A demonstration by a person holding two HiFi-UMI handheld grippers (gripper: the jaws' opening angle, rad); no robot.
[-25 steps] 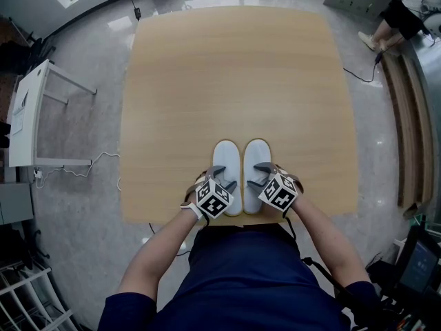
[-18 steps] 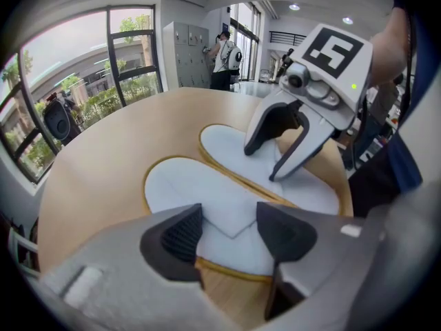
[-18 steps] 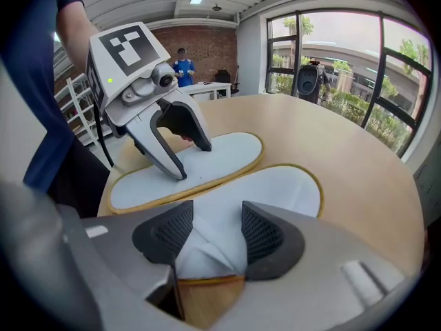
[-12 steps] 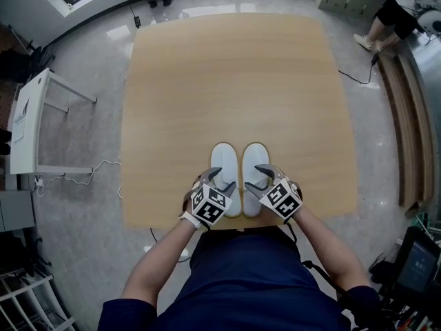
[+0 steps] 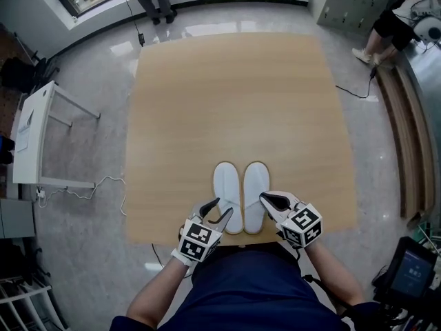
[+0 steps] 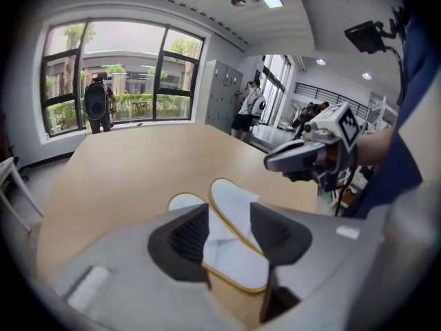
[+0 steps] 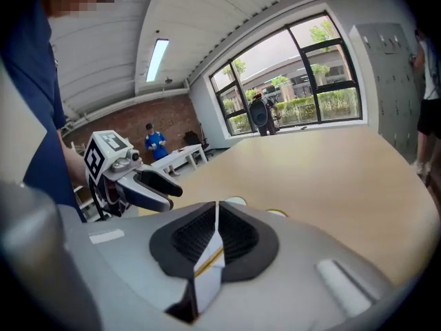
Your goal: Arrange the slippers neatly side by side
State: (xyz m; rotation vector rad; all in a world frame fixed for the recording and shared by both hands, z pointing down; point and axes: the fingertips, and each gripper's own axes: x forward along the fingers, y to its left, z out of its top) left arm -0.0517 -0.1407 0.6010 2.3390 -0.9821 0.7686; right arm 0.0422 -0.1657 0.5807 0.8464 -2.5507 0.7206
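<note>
Now, both lifted clear: left gripper (image 5: 222, 208) fingers, just narrowing, remain released; right gripper (image 5: 266, 197) fingers just clench empty; white tan-rimmed flat slippers (image 5: 227, 193) lie side by side, seemingly touching, on the wooden surface (image 5: 234, 95); looks arranged.

You have no readable text or numbers here. The marker cubes (image 5: 196, 240) on your left gripper (image 5: 219, 208) and right gripper (image 5: 267, 198) show only black-and-white square patterns.

The left tool (image 5: 219, 209) gapes, right tool (image 5: 267, 198) pinched together, both just closing empty.
</note>
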